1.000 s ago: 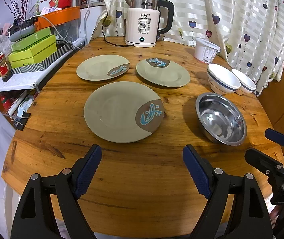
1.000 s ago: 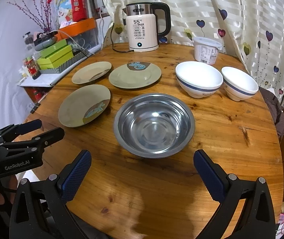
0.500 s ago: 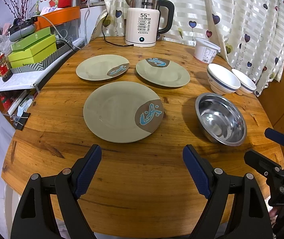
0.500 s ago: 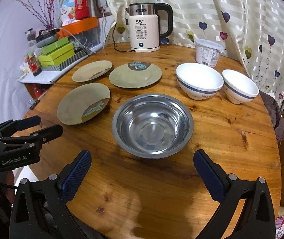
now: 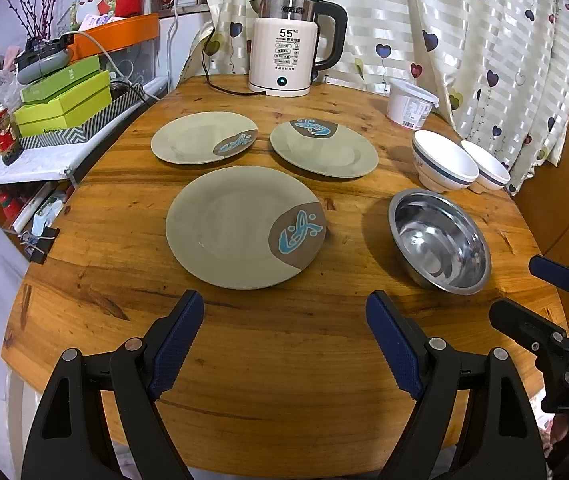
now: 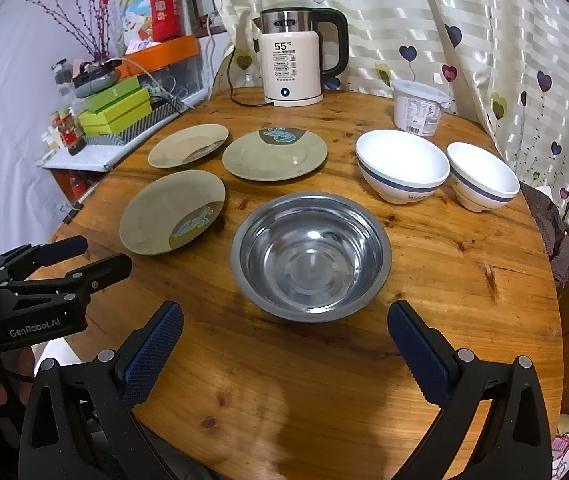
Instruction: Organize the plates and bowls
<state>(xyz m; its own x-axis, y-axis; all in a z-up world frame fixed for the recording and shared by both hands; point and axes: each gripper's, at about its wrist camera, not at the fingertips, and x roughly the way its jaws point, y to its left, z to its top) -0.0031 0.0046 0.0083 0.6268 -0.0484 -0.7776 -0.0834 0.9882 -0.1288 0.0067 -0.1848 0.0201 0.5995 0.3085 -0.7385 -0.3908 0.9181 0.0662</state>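
Both grippers hover over the near edge of the round table (image 5: 284, 360), jaws spread wide and holding nothing: the left gripper (image 5: 284, 332) faces the big plate (image 5: 236, 228), the right gripper (image 6: 284, 340) faces the steel bowl (image 6: 310, 256). Two smaller plates lie side by side behind the big one, the left plate (image 5: 200, 138) and the right plate (image 5: 324, 148), apart from each other. Two white bowls, the larger (image 6: 402, 170) and the smaller (image 6: 482, 182), stand just beside each other behind the steel bowl. A kettle (image 5: 288, 56) and a tub (image 5: 410, 104) stand at the far edge
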